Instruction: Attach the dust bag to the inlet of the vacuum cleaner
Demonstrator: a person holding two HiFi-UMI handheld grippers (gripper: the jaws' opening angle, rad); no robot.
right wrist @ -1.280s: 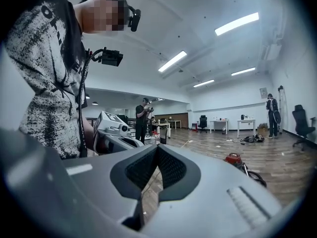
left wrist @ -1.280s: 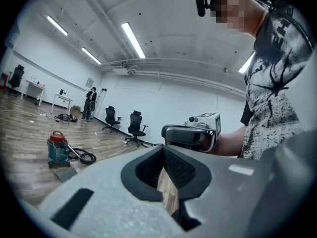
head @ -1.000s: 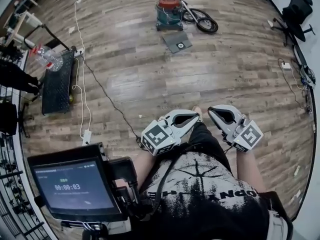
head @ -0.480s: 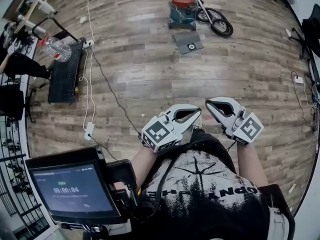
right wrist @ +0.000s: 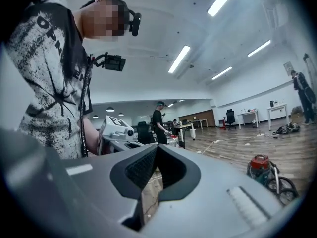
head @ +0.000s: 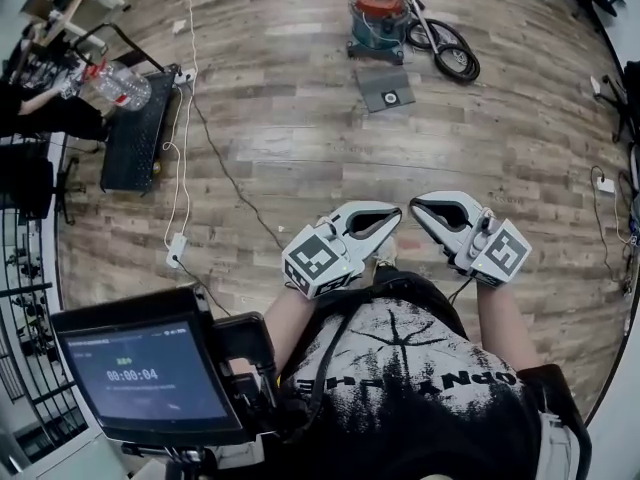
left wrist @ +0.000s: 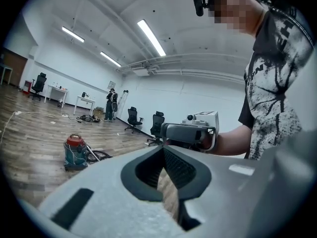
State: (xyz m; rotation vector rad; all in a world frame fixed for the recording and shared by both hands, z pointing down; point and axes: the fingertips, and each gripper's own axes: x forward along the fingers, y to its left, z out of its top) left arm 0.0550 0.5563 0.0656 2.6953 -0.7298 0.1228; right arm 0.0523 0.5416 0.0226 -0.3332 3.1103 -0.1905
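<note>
The vacuum cleaner (head: pixel 378 10), a teal drum with a red top, stands far ahead on the wooden floor, its black hose (head: pixel 447 50) coiled to its right. The grey flat dust bag (head: pixel 385 88), with a round hole, lies on the floor just in front of it. My left gripper (head: pixel 397 211) and right gripper (head: pixel 416 204) are held at waist height, tips close together, both shut and empty, far from the bag. The left gripper view shows the vacuum cleaner (left wrist: pixel 75 151) beyond my left gripper (left wrist: pixel 163 148). The right gripper view shows the vacuum cleaner (right wrist: pixel 261 168) beyond my right gripper (right wrist: pixel 156 147).
A black cart (head: pixel 135 143) with a water bottle (head: pixel 115 86) stands at the left. A white cable with a power strip (head: pixel 177 252) and a black cable cross the floor. A tablet screen (head: pixel 150 373) sits at my lower left. Another person (right wrist: pixel 158 123) and office chairs (left wrist: pixel 131 119) stand in the background.
The person has walked on: vacuum cleaner, bag and cart have drifted right in the head view. Both grippers stay shut, carried along, a little higher in the frame.
</note>
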